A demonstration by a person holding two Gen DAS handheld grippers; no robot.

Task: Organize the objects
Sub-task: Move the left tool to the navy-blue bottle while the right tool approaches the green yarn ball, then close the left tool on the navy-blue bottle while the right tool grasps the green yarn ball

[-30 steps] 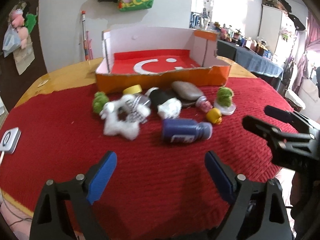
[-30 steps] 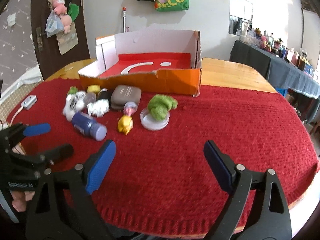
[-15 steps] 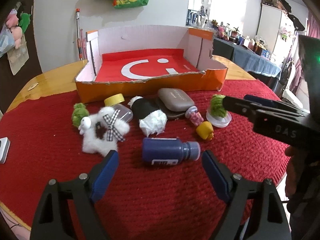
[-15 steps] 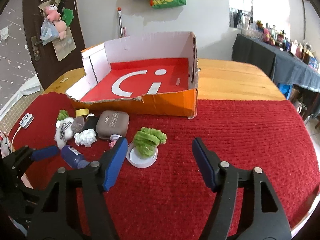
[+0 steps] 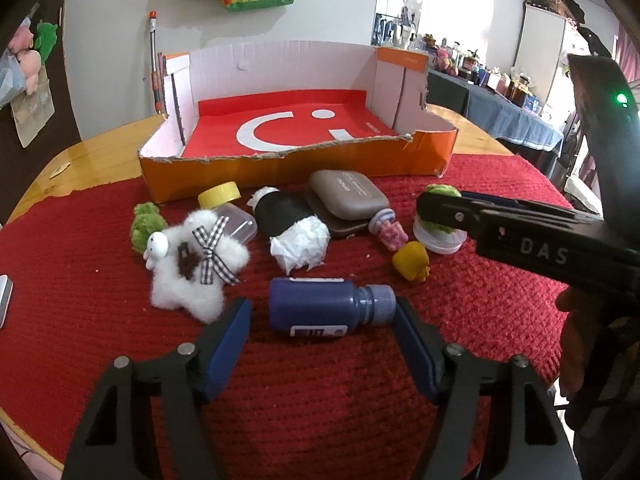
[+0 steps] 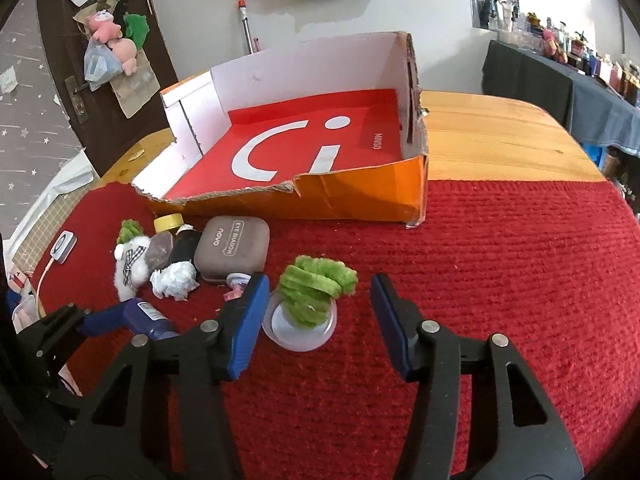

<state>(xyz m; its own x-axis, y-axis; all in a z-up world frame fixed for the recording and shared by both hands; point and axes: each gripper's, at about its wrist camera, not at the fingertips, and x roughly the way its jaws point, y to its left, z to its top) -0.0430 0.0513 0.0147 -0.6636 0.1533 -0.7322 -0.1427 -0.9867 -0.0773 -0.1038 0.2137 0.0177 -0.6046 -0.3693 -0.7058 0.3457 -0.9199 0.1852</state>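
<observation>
— Deep red, ribbed knit all across the cloth (image 6: 500, 264); honey-yellow wood on the table (image 6: 492, 136) past its edge.

— Orange outside on the box (image 5: 280, 168), white on the inner walls, red on the floor with a white curved mark and dot.

— Dark blue on the bottle (image 5: 320, 306), with a white label patch. Same blue on the pads (image 5: 230, 344) of the left gripper (image 5: 322, 346), black on its frame.

— Fluffy white on the plush star (image 5: 196, 272), with a black-and-white checked bow.

— Bright green on the fuzzy coil (image 6: 316, 290), over a pale clear lid (image 6: 298, 330).

— Taupe-grey for the eyeshadow case (image 6: 232, 250), white lettering. Yellow cap on the small jar (image 5: 230, 210).
</observation>
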